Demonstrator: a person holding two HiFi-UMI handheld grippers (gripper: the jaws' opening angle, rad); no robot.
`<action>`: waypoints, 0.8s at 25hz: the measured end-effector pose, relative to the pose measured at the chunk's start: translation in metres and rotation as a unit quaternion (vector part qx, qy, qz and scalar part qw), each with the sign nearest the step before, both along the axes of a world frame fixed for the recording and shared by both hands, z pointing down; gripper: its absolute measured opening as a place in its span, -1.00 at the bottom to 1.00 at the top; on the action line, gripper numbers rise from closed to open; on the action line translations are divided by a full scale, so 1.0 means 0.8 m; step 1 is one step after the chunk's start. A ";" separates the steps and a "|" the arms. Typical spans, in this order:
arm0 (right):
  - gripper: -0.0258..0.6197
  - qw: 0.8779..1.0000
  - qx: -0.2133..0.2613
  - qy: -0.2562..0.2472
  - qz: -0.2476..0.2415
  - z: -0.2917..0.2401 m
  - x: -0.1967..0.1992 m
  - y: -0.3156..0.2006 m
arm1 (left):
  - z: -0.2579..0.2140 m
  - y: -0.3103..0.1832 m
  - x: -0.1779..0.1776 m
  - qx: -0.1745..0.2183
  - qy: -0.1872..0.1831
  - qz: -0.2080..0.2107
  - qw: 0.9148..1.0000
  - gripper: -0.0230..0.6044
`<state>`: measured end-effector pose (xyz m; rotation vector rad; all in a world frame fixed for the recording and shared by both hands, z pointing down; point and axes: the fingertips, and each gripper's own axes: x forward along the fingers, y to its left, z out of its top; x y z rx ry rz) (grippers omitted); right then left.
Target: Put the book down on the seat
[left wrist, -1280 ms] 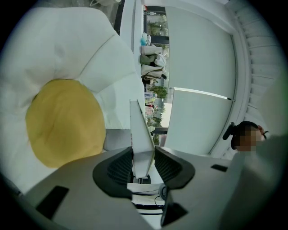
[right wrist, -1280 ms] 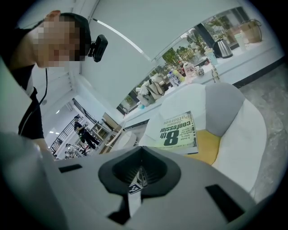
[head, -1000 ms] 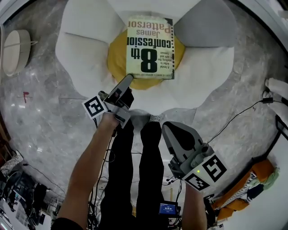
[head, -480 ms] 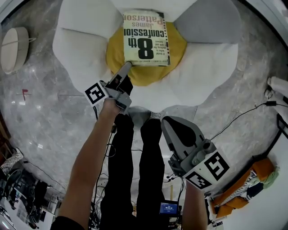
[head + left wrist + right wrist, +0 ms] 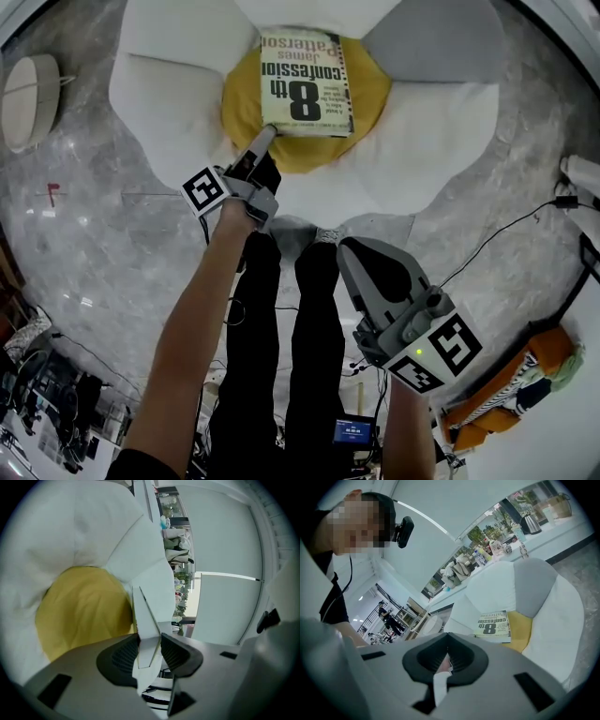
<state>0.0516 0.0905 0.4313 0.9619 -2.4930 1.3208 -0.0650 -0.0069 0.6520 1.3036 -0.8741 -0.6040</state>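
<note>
A paperback book [image 5: 307,82] lies cover-up on the yellow centre cushion [image 5: 370,94] of a flower-shaped seat with white petals [image 5: 169,94] and one grey petal [image 5: 431,37]. My left gripper [image 5: 265,134] reaches to the book's near left corner. In the left gripper view the book's edge [image 5: 149,620] stands between the two pads, and my left gripper [image 5: 150,648] is shut on it, with the yellow cushion [image 5: 79,606] beyond. My right gripper [image 5: 349,251] hangs back over the person's legs, shut and empty. The right gripper view shows the book [image 5: 493,625] from afar.
The seat stands on a grey marble floor [image 5: 112,244]. A round white object [image 5: 28,98] sits at the far left. A black cable [image 5: 506,234] runs across the floor at right, and an orange bundle [image 5: 525,384] lies at the lower right. The person's black-trousered legs [image 5: 281,347] are below.
The book and my left gripper have shifted slightly forward and left over the yellow cushion. The right gripper has stayed nearly where it was.
</note>
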 end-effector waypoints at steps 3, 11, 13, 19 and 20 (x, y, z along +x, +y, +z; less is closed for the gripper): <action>-0.87 1.000 -0.002 0.000 0.004 -0.002 0.000 -0.001 | 0.000 0.000 0.000 -0.006 0.004 -0.006 1.000 -0.40; -0.87 1.000 0.001 0.001 0.001 -0.006 -0.006 -0.007 | 0.020 0.009 -0.014 -0.040 -0.027 -0.018 0.999 -0.41; -0.87 1.000 0.001 0.000 0.001 -0.007 -0.008 -0.011 | 0.026 0.010 -0.016 -0.046 -0.041 -0.014 0.998 -0.40; -0.87 1.000 -0.015 0.014 0.003 0.013 -0.008 -0.025 | 0.048 0.011 -0.017 -0.079 -0.069 -0.008 0.994 -0.40; -0.87 1.000 -0.019 0.016 0.003 0.018 -0.008 -0.027 | 0.051 0.012 -0.018 -0.085 -0.072 -0.009 0.994 -0.40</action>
